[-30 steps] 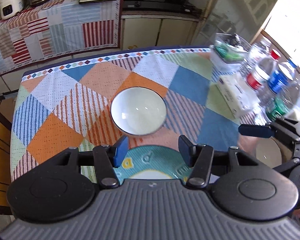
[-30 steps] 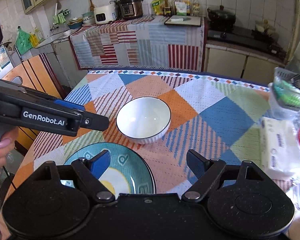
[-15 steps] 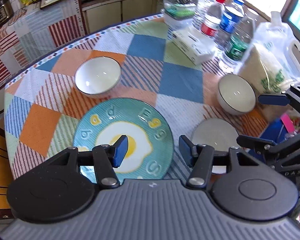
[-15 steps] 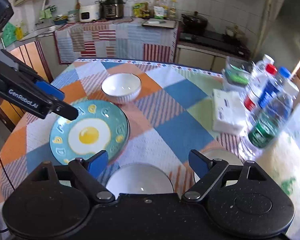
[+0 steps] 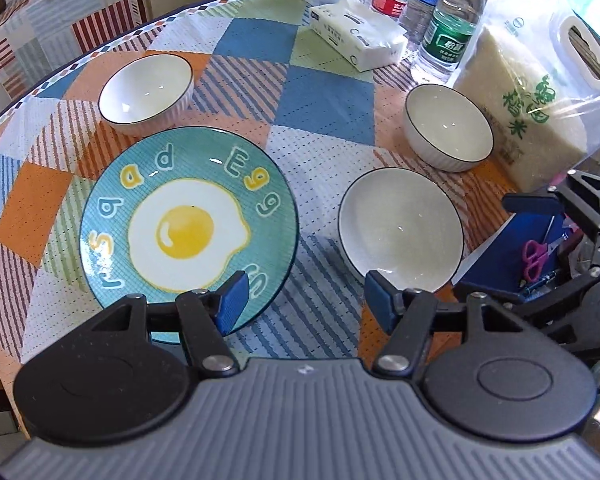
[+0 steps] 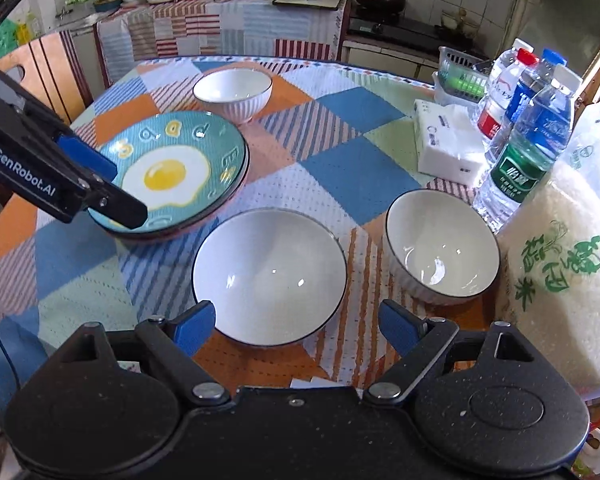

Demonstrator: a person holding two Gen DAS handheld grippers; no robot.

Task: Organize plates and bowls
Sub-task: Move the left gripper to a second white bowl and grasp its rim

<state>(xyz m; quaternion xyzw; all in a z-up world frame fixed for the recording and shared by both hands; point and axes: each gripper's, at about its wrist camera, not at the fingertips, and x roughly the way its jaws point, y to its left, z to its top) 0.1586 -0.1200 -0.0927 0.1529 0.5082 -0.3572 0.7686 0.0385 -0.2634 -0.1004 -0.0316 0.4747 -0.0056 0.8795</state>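
A teal plate with a fried-egg picture lies on the patchwork tablecloth. Three white bowls with dark rims stand around it: one far, one near the middle, one beside the rice bag. My left gripper is open and empty above the plate's near edge; it also shows at the left in the right wrist view. My right gripper is open and empty just before the middle bowl; it also shows in the left wrist view.
A rice bag, several water bottles, a tissue pack and a plastic basket stand along the table's right side. A blue box with pink scissors sits off the right edge. A wooden chair stands left.
Both grippers have pulled back and risen from the far bowl, so the plate and two more bowls have come into view. Both stay open.
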